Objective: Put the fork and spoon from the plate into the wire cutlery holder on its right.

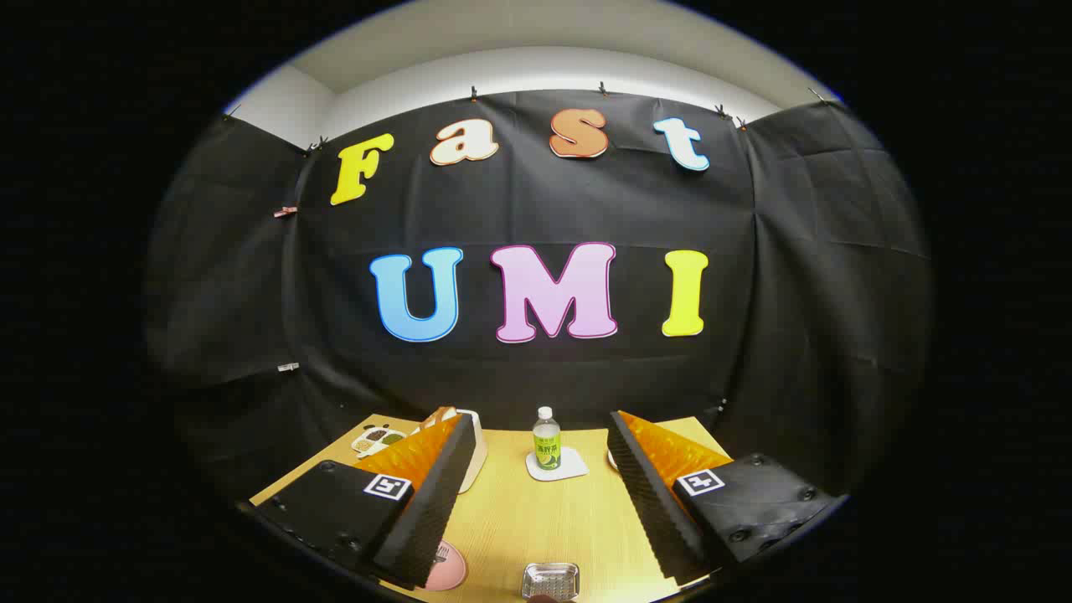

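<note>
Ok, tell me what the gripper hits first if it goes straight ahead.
Probably the bottle on its coaster, standing ahead between the open fingers of the gripper. Depth is unclear; aimed higher, it would reach the black wall.

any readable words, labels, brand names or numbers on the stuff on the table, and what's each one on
None can be read.
Bottle on the white coaster, beyond the open gripper: green label with print, too small and blurred to read.
Gripper fingers: a square black-and-white marker on each, a pattern, not text.
Small picture card at the wooden table's far edge: no legible text.
Metal tray and pink item: no visible text.
</note>
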`<state>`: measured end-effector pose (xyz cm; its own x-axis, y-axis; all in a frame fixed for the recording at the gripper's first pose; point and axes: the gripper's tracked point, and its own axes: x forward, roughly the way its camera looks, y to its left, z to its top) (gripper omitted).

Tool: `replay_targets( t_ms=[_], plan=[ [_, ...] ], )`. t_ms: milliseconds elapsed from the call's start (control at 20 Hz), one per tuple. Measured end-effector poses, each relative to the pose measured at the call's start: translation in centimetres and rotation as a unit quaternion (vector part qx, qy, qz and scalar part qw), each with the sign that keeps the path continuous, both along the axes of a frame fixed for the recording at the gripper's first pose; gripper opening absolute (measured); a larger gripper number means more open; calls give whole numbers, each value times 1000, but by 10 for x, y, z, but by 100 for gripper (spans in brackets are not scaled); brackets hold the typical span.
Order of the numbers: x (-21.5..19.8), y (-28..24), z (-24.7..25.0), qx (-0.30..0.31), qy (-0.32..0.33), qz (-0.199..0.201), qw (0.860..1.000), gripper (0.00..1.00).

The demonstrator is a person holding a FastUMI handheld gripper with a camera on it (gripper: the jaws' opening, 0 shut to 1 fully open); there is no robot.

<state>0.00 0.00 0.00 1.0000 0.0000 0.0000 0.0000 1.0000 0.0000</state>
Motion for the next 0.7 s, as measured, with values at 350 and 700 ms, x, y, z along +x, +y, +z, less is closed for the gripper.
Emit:
replay_targets(
  t_ms=[350,700],
  plan=[
    [3,-7,-12,5,15,-17,1000,99],
    [4,6,-23,-2,27,-16,1000,99]
  ],
)
